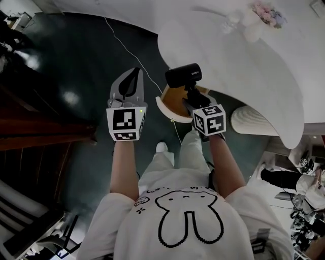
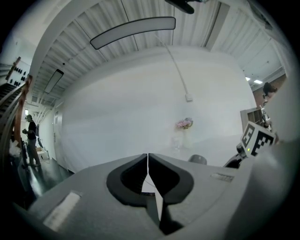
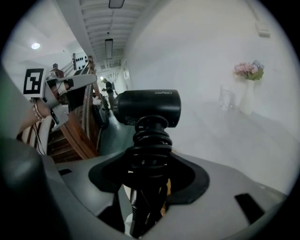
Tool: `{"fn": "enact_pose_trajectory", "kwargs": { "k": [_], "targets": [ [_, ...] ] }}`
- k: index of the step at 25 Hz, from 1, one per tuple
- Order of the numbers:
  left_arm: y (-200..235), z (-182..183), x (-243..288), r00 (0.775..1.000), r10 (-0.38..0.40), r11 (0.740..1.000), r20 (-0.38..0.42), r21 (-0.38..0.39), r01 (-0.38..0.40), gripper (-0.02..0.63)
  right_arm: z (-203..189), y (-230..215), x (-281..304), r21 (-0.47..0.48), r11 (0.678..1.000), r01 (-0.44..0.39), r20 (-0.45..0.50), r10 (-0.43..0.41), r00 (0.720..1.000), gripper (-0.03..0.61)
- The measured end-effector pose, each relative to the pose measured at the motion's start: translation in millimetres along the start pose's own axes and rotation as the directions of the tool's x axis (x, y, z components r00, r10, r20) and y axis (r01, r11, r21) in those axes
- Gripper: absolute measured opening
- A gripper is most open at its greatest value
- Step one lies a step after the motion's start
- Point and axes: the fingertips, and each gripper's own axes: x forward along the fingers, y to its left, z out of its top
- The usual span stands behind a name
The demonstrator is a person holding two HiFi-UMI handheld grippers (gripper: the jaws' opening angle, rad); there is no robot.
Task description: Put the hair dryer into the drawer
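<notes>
A black hair dryer (image 1: 183, 75) (image 3: 149, 108) is held upright by its handle, which has the cord coiled round it, in my right gripper (image 1: 194, 100) (image 3: 149, 159); the jaws are shut on that handle. It hangs above the edge of a white curved table (image 1: 264, 66). My left gripper (image 1: 129, 84) (image 2: 148, 161) is beside it on the left, over the dark floor, shut with its jaws touching and nothing between them. No drawer shows in any view.
A round wooden stool (image 1: 175, 104) stands below the dryer, beside the table. A vase of pink flowers (image 1: 264, 15) (image 3: 248, 82) and a glass (image 3: 226, 98) sit at the table's far side. A wooden staircase (image 1: 45, 127) runs on the left. A white ribbed cylinder (image 1: 254, 121) stands under the table at the right.
</notes>
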Motion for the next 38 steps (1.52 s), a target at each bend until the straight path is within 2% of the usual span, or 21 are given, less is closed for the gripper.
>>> {"fn": "enact_pose_trajectory", "kwargs": {
  "k": [6,11,14,23,28,35,38],
  "targets": [
    [-6.4,-17.7,4.0,0.999,0.004,1.000,-0.044,0.008,-0.003,0.018,-35.0,2.8,35.9,-0.024,0.993,-0.113,-0.164,0.108,0.981,0.252],
    [-2.4,-27.0,-0.7,0.998,0.019,1.000,-0.065,0.010,-0.019,0.018,-57.4,12.6,55.7,-0.044,0.977,-0.209,-0.292,0.188,0.938,0.252],
    [-2.7,-31.3,-1.9,0.997,0.022,1.000,-0.076,0.017,-0.021,0.018,-65.6,11.5,64.2,-0.063,0.973,-0.224,-0.350,0.189,0.918,0.252],
    [1.5,-42.0,-4.0,0.994,0.028,0.999,-0.106,0.030,-0.025,0.018,-95.5,-8.0,77.0,-0.025,0.986,-0.165,-0.470,0.134,0.873,0.252],
    [0.3,-47.8,-3.0,0.992,0.027,0.999,-0.120,0.032,-0.024,0.018,-106.9,-29.1,85.3,0.057,0.995,-0.081,-0.489,0.098,0.866,0.252],
    [-7.9,-52.5,4.0,0.989,0.012,0.998,-0.146,0.058,-0.004,0.018,-114.6,-55.1,106.2,0.073,0.996,0.054,-0.500,-0.011,0.866,0.253],
    [-9.7,-54.5,4.9,0.988,0.010,0.997,-0.157,0.073,0.002,0.018,-121.3,-67.7,111.8,0.070,0.988,0.137,-0.529,-0.080,0.845,0.253]
  ]
}}
